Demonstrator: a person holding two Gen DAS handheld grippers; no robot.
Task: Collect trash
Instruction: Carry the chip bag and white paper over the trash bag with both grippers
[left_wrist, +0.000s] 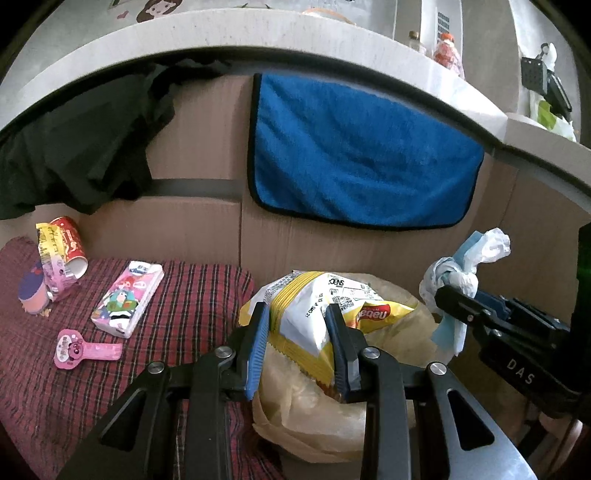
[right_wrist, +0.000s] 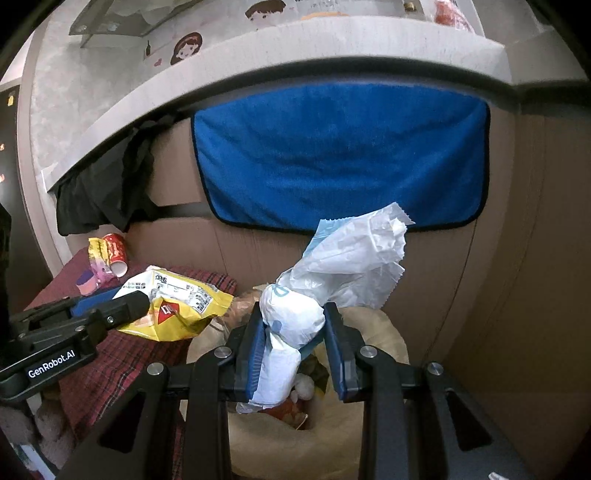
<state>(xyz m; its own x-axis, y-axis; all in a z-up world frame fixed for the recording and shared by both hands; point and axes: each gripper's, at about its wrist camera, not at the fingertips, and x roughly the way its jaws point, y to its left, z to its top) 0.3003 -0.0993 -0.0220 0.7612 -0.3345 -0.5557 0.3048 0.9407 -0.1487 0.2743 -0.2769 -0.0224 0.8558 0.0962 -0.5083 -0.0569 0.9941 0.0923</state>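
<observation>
My left gripper (left_wrist: 297, 314) is shut on a yellow and white snack bag (left_wrist: 314, 306), which hangs over the open beige trash bag (left_wrist: 295, 406). My right gripper (right_wrist: 293, 312) is shut on a crumpled white and light-blue wrapper (right_wrist: 351, 258), held above the same trash bag (right_wrist: 384, 332) with rubbish inside. In the right wrist view the left gripper (right_wrist: 142, 301) and the snack bag (right_wrist: 177, 306) show at the left. In the left wrist view the right gripper (left_wrist: 441, 293) with the wrapper (left_wrist: 469, 258) shows at the right.
On the red plaid cloth (left_wrist: 192, 306) lie a white cartoon tissue pack (left_wrist: 127, 299), a pink wrapper (left_wrist: 83, 349), a red paper cup (left_wrist: 72, 245) and a purple-topped item (left_wrist: 33, 291). A blue towel (left_wrist: 362, 155) and a black garment (left_wrist: 81, 147) hang on the cardboard wall under a grey counter.
</observation>
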